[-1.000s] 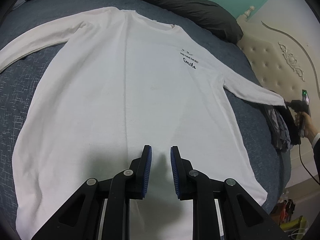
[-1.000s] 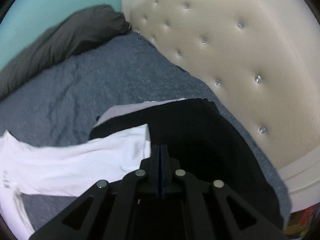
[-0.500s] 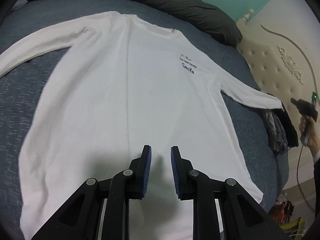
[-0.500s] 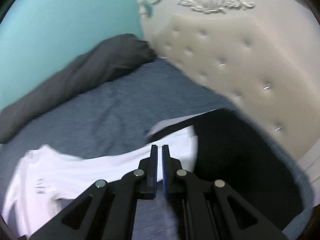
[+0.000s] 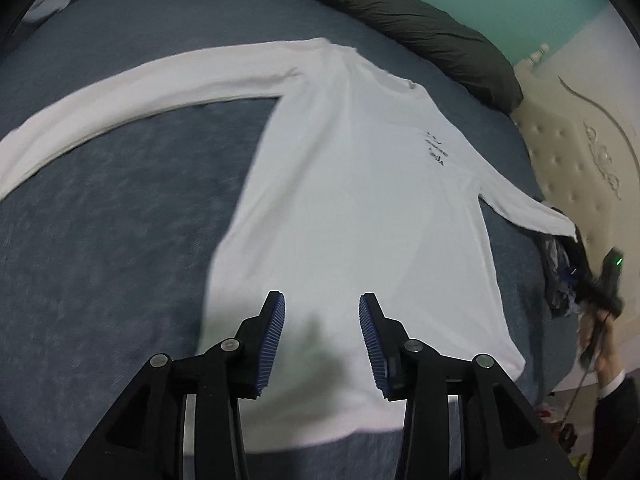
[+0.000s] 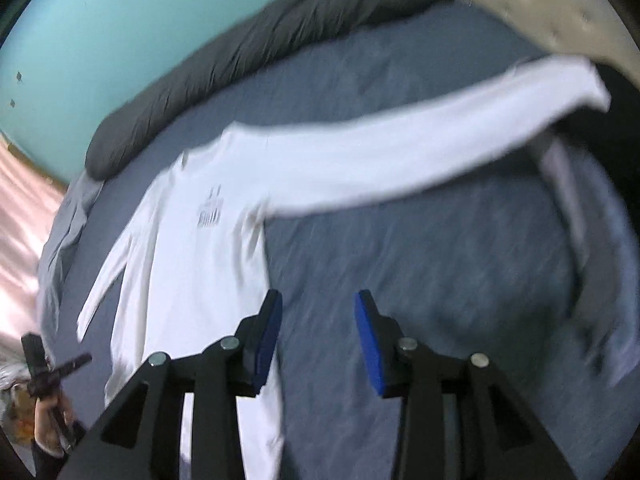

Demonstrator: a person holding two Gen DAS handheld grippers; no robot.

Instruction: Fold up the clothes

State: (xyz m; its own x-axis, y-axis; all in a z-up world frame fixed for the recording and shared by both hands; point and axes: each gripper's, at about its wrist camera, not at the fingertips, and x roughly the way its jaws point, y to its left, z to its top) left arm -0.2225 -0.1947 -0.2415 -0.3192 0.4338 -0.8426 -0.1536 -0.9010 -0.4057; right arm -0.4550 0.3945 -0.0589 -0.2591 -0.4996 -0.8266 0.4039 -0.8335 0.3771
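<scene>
A white long-sleeved shirt (image 5: 352, 208) with small black lettering lies spread flat on the blue-grey bed (image 5: 104, 248), both sleeves stretched out. My left gripper (image 5: 322, 322) hovers above the shirt's lower body, its jaws opening with nothing between them. The right wrist view is blurred: the shirt (image 6: 188, 264) lies to the left, and its sleeve (image 6: 420, 160) runs to the upper right, with the cuff over a dark pile. My right gripper (image 6: 318, 320) hangs over bare bedding beside the shirt's side edge, jaws opening and empty.
A long dark grey bolster (image 5: 360, 4) lies along the far side of the bed, under a teal wall. A cream tufted headboard (image 5: 580, 152) stands at the right. Dark folded clothes (image 5: 560, 280) sit at the bed's right edge. A hand (image 5: 600, 336) holds the other gripper there.
The right gripper let go of the sleeve cuff, opened and swung left, away from the headboard. The left gripper widened its jaws and shifted left, bringing the shirt's left sleeve into view.
</scene>
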